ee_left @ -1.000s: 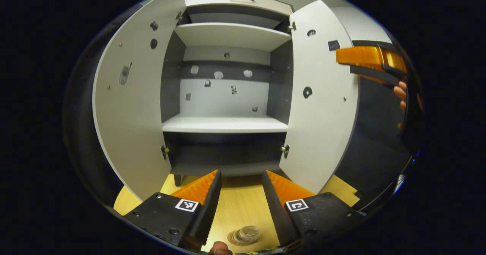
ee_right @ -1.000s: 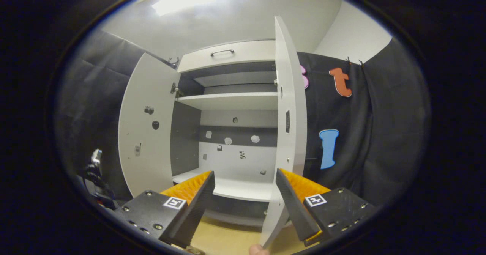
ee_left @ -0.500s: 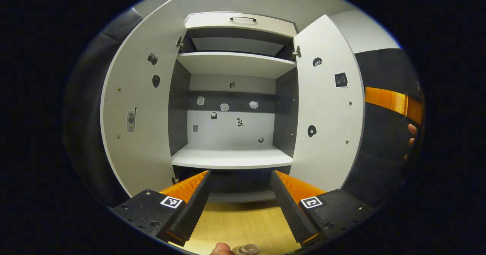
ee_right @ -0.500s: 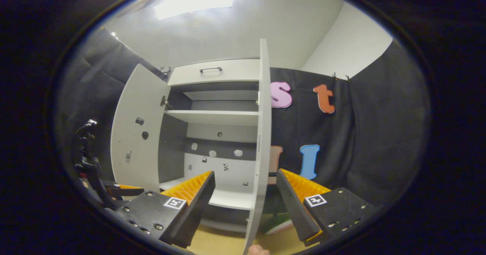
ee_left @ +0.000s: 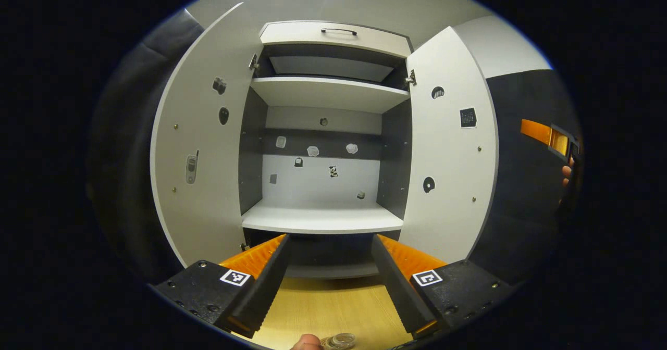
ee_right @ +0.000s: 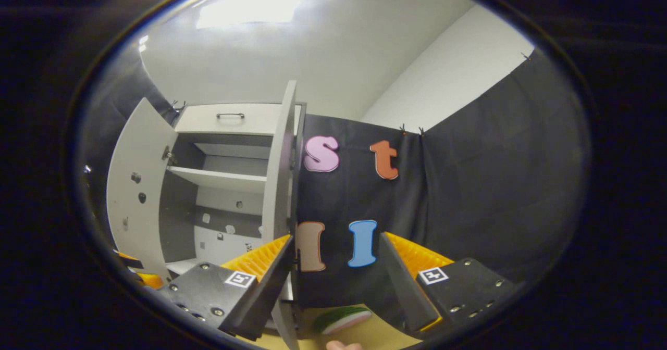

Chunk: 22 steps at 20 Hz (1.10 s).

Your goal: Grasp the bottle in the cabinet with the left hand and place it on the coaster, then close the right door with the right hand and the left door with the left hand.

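My right gripper view catches a glaring ceiling light panel (ee_right: 250, 6) overhead; the white wooden cabinet (ee_left: 325, 92) bows at the fisheye edges, its lower recess shadowed, both views sharp.

Cabinet (ee_left: 208, 131) matt white laminate; table (ee_left: 328, 308) smooth wood grain.

I see a wooden tabletop (ee_left: 333, 308) carrying the cabinet (ee_left: 323, 266). A clear bottle (ee_left: 340, 340) sits at its near edge. A green-rimmed slice (ee_right: 341, 320) lies there too.
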Motion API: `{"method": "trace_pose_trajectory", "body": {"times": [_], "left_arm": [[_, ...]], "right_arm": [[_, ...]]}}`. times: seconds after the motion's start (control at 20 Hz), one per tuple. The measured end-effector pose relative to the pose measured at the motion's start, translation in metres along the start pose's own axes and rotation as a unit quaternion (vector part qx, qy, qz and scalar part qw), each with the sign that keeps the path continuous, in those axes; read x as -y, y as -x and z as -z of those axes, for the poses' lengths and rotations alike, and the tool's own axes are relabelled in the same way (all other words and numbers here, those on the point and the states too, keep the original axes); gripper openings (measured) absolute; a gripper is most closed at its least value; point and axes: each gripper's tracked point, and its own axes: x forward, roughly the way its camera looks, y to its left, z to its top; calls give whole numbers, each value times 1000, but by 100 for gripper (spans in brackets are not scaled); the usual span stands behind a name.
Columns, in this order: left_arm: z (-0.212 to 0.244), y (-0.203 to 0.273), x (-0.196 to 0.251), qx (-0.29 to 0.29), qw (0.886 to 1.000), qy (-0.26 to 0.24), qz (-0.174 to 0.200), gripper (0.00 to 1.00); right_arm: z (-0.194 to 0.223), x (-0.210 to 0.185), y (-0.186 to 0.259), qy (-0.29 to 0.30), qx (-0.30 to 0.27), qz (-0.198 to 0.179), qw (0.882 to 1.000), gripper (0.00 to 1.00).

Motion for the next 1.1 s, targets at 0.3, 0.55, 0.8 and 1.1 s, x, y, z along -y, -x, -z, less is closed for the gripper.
{"method": "trace_pose_trajectory", "body": {"times": [0.3, 0.55, 0.8, 1.1], "left_arm": [[-2, 15, -18, 5, 1000, 1, -29, 97], [-10, 24, -33, 17, 999, 6, -51, 97], [-17, 31, -51, 26, 997, 10, -71, 97], [-11, 37, -69, 19, 996, 13, -90, 97]], "right_arm": [[31, -9, -15, -3, -45, -7, 999, 98], [36, -37, -20, -5, -48, -48, 998, 98], [33, -56, -19, 2, -38, -73, 997, 96], [47, -85, -22, -10, -62, -110, 992, 96]]}}
